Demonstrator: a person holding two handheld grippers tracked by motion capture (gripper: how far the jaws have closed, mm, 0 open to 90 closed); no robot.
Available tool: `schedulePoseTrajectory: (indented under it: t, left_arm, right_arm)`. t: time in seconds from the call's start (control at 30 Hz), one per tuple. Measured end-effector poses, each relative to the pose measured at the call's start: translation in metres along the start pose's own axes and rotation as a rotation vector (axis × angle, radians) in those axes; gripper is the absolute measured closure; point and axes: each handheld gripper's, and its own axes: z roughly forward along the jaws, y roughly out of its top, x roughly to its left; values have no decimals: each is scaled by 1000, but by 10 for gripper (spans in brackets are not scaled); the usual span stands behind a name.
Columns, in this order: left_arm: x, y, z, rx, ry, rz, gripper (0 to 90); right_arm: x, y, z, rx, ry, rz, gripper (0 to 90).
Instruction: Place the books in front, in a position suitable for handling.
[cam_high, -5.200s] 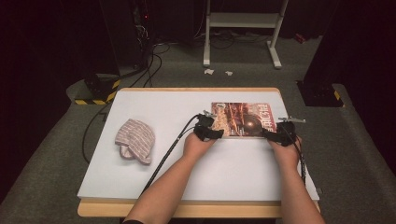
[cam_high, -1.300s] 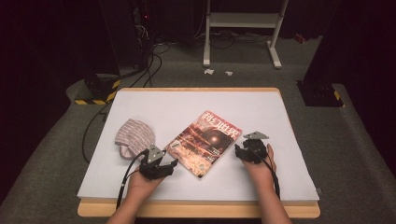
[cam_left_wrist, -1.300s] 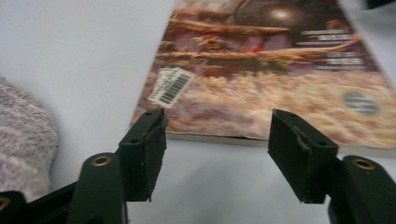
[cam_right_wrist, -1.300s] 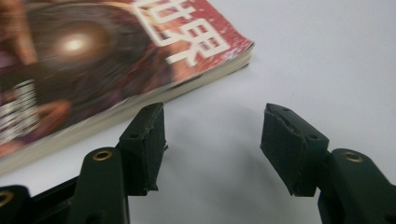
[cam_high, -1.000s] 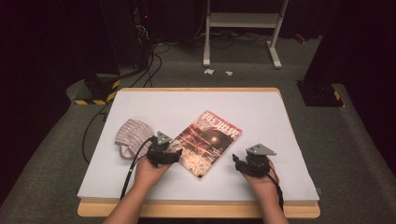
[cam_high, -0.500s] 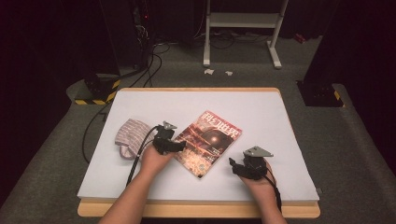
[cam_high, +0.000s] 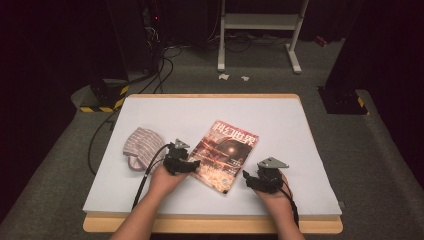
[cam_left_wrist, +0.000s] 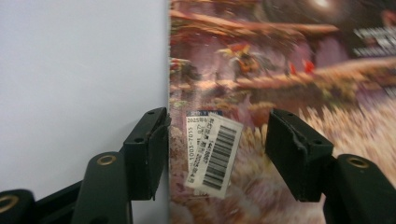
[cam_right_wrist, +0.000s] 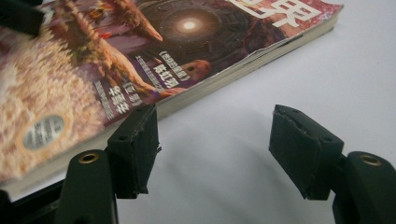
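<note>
Grey carpet floor (cam_high: 390, 150); dark room

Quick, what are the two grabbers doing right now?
Left gripper: open, fingers just been closing, over the magazine edge, not gripping it.
Right gripper: open, holding nothing, beside the magazine.

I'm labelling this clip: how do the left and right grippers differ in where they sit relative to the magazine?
The left gripper sits at the glossy colour-printed magazine's left edge, its jaws straddling that edge over the barcode label; its jaws have just been closing. The right gripper sits off the magazine's near right corner, jaws open over bare white tabletop. Both are hand-held and black-jawed, and neither grips anything.
</note>
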Motion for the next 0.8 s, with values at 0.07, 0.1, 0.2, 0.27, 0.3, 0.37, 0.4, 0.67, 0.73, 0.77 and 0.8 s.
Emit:
schedulePoseTrajectory:
  t: [0.07, 0.1, 0.2, 0.27, 0.3, 0.37, 0.4, 0.67, 0.73, 0.77, 0.8]
  left_arm:
    - [-7, -5, -3, -4, -18, 18, 395]
    - [-18, -12, -7, -9, -38, 39, 395]
    - [-25, -19, -10, -19, -44, 51, 391]
    - [-30, -25, -13, -34, -64, 64, 392]
    - [-30, -25, -13, -34, -64, 64, 393]
    - [-33, -28, -15, -40, -77, 74, 395]
    - [-34, -30, -15, -44, -85, 77, 397]
    - [-41, -30, -17, -26, -139, 119, 437]
    - [-40, -31, -17, -35, -147, 118, 437]
    - [-40, -31, -17, -35, -147, 118, 435]
    - [-39, -31, -16, -35, -149, 116, 429]
  right_arm:
    - [-1, 0, 0, 1, -1, -2, 330]
    - [-2, 0, 0, 0, -1, 7, 334]
    - [-7, 1, -3, -12, -14, 23, 340]
    - [-11, 2, -6, -23, -22, 39, 338]
    - [-11, 2, -6, -23, -22, 39, 338]
    - [-15, 4, -10, -47, -25, 55, 339]
    - [-15, 5, -11, -50, -26, 55, 340]
    - [-10, 9, -2, -19, -17, 40, 346]
    - [-9, 8, 0, 6, -1, 48, 347]
    - [-9, 8, 0, 6, -1, 48, 347]
    - [-9, 6, 1, 20, 1, 53, 337]
